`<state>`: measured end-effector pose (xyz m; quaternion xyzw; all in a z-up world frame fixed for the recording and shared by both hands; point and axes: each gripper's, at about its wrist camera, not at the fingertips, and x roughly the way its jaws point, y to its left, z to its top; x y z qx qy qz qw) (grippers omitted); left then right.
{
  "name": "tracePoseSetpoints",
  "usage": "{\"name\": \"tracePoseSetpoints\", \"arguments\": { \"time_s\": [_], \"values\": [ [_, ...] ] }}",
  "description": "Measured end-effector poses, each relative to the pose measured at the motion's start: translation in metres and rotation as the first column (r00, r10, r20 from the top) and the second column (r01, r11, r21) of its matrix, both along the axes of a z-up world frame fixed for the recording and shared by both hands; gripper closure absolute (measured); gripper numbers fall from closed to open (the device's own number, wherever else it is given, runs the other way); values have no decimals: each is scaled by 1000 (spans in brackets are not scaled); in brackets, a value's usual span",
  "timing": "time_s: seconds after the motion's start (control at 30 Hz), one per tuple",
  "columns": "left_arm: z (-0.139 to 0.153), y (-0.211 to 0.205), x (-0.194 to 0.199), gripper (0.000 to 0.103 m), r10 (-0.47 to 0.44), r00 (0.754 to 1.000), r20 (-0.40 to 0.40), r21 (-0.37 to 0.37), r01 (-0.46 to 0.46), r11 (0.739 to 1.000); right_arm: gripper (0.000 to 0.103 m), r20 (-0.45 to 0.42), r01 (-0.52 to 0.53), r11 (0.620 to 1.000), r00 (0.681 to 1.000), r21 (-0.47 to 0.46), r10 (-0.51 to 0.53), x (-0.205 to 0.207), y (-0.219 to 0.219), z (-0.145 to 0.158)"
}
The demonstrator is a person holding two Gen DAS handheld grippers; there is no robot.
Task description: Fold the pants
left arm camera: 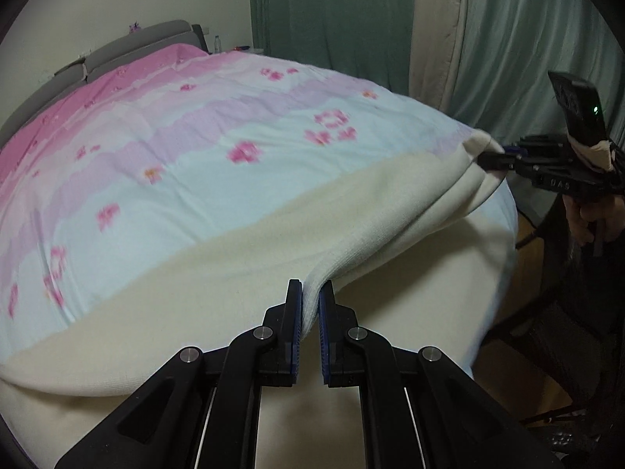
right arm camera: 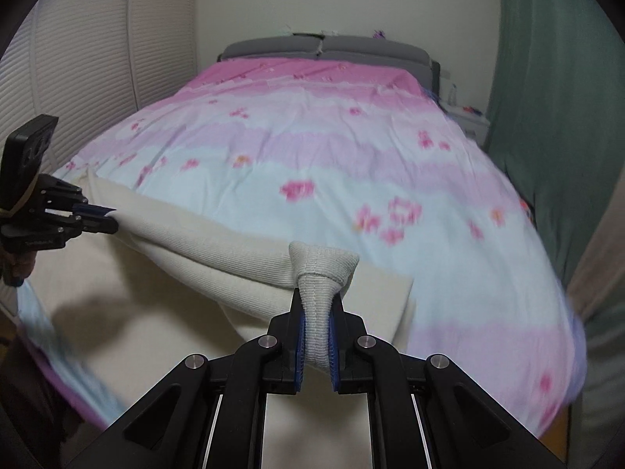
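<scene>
Cream ribbed pants (left arm camera: 242, 273) hang stretched above the near end of the bed, with a lower layer lying on the bedspread beneath. My left gripper (left arm camera: 310, 289) is shut on one edge of the cloth, which bunches between its blue pads. My right gripper (right arm camera: 316, 301) is shut on a thick hemmed band of the pants (right arm camera: 322, 262) that pokes up past its fingertips. Each gripper shows in the other's view: the right gripper (left arm camera: 492, 158) pinches the far right corner, and the left gripper (right arm camera: 105, 219) pinches the left end. The pants (right arm camera: 218, 250) span taut between them.
The bed (right arm camera: 332, 164) has a pink, lilac and pale blue flowered bedspread and a grey headboard (right arm camera: 324, 49). Green curtains (left arm camera: 343, 11) hang at its far side; a white slatted wardrobe (right arm camera: 86, 58) stands at the other. A person's hand (left arm camera: 593, 215) holds the right gripper over a wooden floor.
</scene>
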<state>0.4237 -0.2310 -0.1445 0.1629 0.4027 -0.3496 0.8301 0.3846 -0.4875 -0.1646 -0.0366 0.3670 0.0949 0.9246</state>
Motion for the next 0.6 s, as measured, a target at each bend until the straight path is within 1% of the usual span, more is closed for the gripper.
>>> {"name": "tracePoseSetpoints", "arguments": {
  "time_s": [0.03, 0.1, 0.13, 0.2, 0.33, 0.4, 0.47, 0.5, 0.53, 0.57, 0.6],
  "values": [
    [-9, -2, -9, 93, 5, 1000, -15, 0, -5, 1000, 93, -10, 10, 1000, 1000, 6, -10, -9, -1, -5],
    [-23, -5, -23, 93, 12, 999, -45, 4, -12, 1000, 93, -42, 48, 999, 998, 21, -47, -29, -6, -27],
    [-32, -8, -30, 93, 17, 999, -51, 11, -16, 1000, 93, -53, 61, 997, 997, 35, -60, -34, -9, -35],
    [-41, -14, -40, 93, 22, 999, -38, 27, -21, 999, 93, -86, 90, 995, 993, 51, -86, -44, -16, -53],
    [-55, -17, -51, 93, 47, 998, -44, 29, -45, 999, 90, -95, 128, 992, 987, 12, -127, -59, -19, -76],
    [-60, -16, -52, 93, 67, 997, -50, 22, -66, 998, 90, -89, 132, 991, 987, -17, -133, -67, -17, -82],
    [-67, -14, -53, 93, 81, 995, -50, 19, -80, 997, 89, -79, 138, 990, 987, -22, -139, -75, -14, -85],
    [-69, -13, -54, 93, 85, 995, -47, 18, -85, 996, 87, -79, 147, 989, 986, -17, -148, -78, -14, -85],
    [-71, -12, -56, 93, 89, 995, -46, 17, -89, 996, 80, -77, 154, 988, 985, -13, -155, -81, -13, -85],
    [-71, -12, -57, 93, 95, 994, -44, 14, -95, 995, 76, -67, 169, 986, 983, -5, -169, -87, -13, -85],
    [-71, -10, -58, 93, 101, 994, -41, 9, -101, 995, 71, -54, 187, 982, 981, -6, -187, -91, -11, -83]
  ]
}}
